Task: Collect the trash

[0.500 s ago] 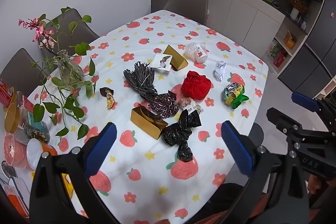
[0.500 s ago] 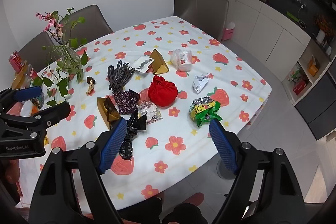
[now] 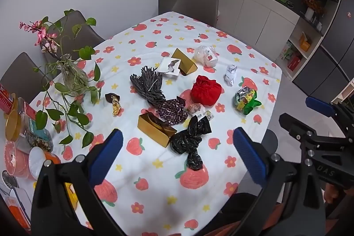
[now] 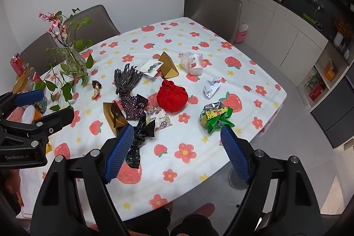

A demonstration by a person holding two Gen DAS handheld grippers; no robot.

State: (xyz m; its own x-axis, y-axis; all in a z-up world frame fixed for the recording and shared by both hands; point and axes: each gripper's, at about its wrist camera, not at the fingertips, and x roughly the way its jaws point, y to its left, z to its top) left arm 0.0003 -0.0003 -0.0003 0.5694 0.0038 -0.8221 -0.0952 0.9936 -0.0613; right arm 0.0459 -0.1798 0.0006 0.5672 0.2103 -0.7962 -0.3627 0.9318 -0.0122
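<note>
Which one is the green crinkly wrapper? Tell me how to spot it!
Start at the strawberry tablecloth. Find the red cloth bundle in the middle, then look toward the table's right edge. There sits the green wrapper, crumpled, shiny silver with yellow, the only green trash.

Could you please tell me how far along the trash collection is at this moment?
Nothing looks collected. Both the left gripper and right gripper hover open and empty. Left on the tablecloth: black bag, gold box, red pouch, green wrapper and more.
</note>
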